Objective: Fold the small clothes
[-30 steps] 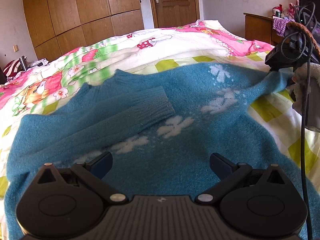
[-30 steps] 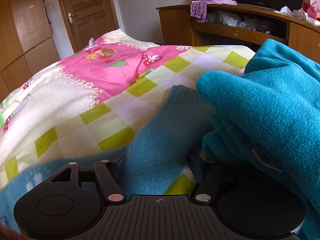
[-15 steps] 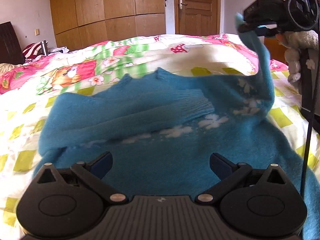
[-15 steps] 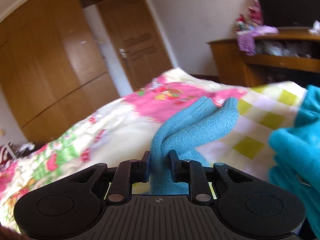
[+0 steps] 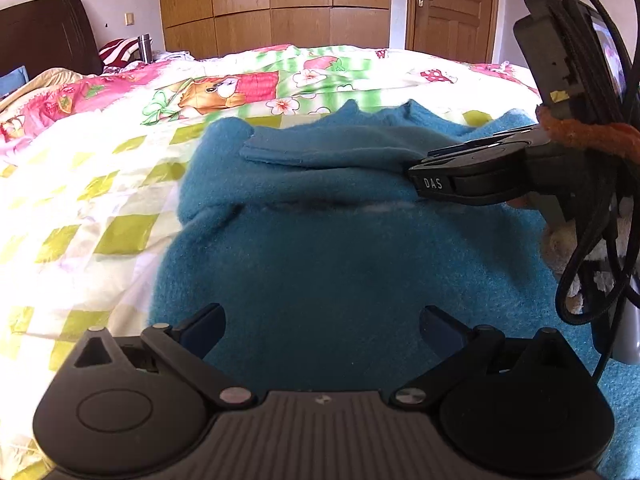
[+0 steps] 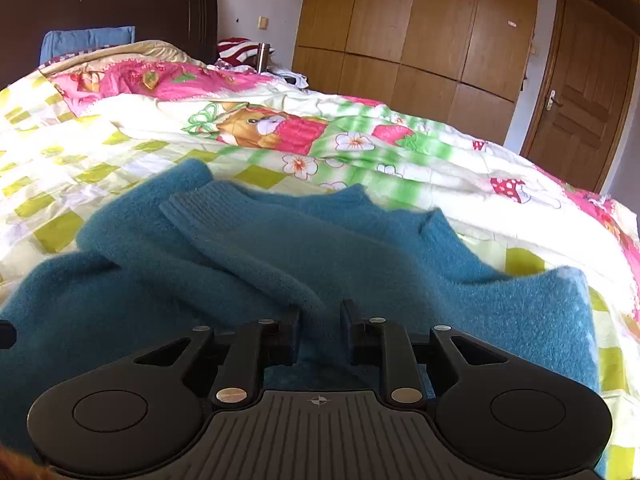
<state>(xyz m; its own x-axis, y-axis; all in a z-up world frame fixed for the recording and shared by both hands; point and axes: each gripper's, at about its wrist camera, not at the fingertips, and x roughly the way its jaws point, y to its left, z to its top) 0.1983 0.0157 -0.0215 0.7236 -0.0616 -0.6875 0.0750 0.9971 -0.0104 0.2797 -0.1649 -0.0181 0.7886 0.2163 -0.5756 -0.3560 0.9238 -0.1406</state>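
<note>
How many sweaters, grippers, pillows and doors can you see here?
blue sweater: 1
Grippers: 2, the left gripper and the right gripper
blue pillow: 1
door: 1
Total: 5

We lose the sweater's (image 5: 320, 272) hem under the left tongs' (image 5: 322, 326) housing, and its right side runs off the frame. In the right wrist view, the right tongs (image 6: 320, 330) hide whatever fabric sits between their fingers. The quilt's (image 6: 360, 148) print is smeared by blur.
</note>
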